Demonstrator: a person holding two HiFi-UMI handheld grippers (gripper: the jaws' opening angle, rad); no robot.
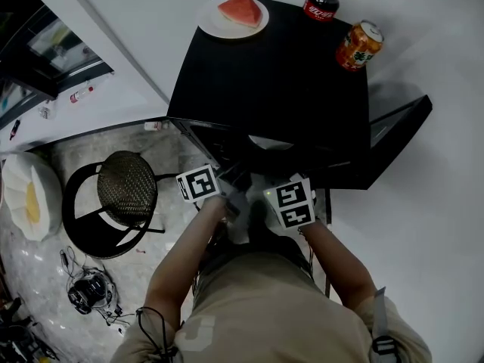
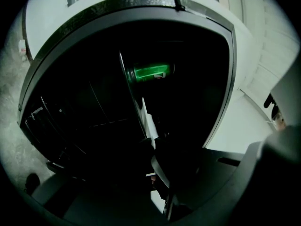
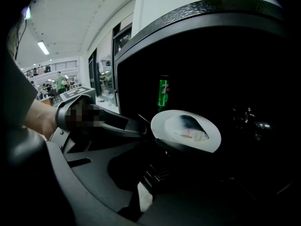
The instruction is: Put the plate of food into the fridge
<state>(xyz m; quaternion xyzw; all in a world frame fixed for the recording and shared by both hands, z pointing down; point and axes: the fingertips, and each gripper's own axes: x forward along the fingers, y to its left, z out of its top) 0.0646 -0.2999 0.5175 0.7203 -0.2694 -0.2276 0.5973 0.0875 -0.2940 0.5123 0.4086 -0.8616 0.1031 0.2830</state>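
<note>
Plates number two: one plate of food (image 3: 161, 126), gripped by both left hand-held gripper (image 1: 231, 203) and right hand-held gripper (image 1: 259, 212) at the open fridge (image 1: 272, 82) mouth — one watermelon plate (image 1: 215, 23) on top, with one cola bottle (image 1: 321, 2) and one orange can (image 1: 359, 45). One green can (image 3: 163, 92) stands inside.

My left gripper (image 2: 154, 147) clamps the plate (image 2: 146, 119) edge-on in the fridge (image 2: 117, 8); green can (image 2: 150, 72) at twelve o'clock.

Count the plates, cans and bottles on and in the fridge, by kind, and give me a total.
Plates: 2 (watermelon plate on top of the fridge, plate of food at its open front)
Cans: 2 (orange can on top, green can inside)
Bottles: 1 (red-capped bottle on top)
Total: 5
</note>
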